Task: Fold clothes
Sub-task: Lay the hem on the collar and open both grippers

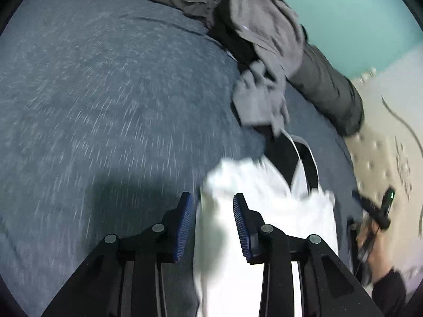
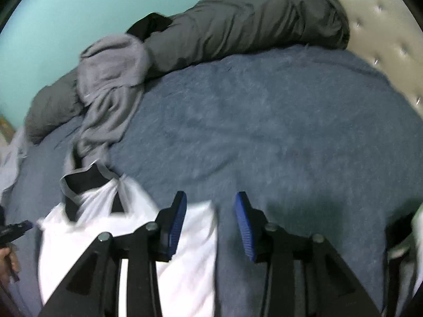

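You are between folds on the white garment (image 1: 267,211), which lies on the near part of the blue bed cover (image 1: 105,92), its black-and-white collar end pointing toward the far pile of clothes. The left gripper (image 1: 212,208) hangs just over the garment's left edge, its jaws parted and empty, the cloth lying in the gap with neither blue pad pinching it. The right gripper (image 2: 210,208) stands the same way at the garment's right edge: jaws apart, nothing held, the left pad over white cloth and the right pad over bare bed cover. A grey sweatshirt (image 2: 111,79) and a dark grey jacket (image 2: 238,26) wait at the far side by the teal wall (image 2: 53,13). The cloth appears just set down, so your next move likely calls for a fresh pinch on an edge or corner with both grippers, then a level carry across to fold it.
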Demonstrator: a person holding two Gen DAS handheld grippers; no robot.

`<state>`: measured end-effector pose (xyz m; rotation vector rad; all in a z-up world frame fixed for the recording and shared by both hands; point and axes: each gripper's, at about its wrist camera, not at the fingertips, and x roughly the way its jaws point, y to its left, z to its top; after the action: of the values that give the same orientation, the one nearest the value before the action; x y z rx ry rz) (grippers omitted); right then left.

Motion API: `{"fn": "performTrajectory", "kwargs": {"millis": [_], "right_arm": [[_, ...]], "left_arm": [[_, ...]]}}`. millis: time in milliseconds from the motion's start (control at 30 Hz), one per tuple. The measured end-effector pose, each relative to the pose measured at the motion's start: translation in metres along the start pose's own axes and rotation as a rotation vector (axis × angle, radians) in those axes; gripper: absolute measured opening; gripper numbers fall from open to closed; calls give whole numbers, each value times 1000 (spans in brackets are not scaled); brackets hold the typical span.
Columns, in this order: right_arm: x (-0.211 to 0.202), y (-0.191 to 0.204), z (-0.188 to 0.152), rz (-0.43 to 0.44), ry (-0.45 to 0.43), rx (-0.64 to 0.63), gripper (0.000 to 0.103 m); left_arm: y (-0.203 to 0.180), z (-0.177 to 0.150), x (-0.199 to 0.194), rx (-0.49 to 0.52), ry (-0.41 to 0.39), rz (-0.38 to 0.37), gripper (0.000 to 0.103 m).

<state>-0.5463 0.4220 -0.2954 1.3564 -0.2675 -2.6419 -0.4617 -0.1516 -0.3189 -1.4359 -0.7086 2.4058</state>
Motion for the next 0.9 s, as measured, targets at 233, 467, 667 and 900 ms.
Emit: {"fn": "performTrajectory", "kwargs": {"millis": [233, 467, 667, 900], "right_arm": [[-39, -21, -104, 120, 159, 59, 47], [-69, -28, -185, 148, 250, 95, 56], [-75, -36, -217, 158, 275, 144, 62], [-75, -23, -233, 163, 290, 97, 60]], "left_arm": [[7, -99, -39, -23, 115, -56, 61], [12, -163, -47, -76, 148, -65, 61], [12, -183, -45, -95, 132, -63, 61], [3, -191, -43, -73, 136, -76, 60]]}}
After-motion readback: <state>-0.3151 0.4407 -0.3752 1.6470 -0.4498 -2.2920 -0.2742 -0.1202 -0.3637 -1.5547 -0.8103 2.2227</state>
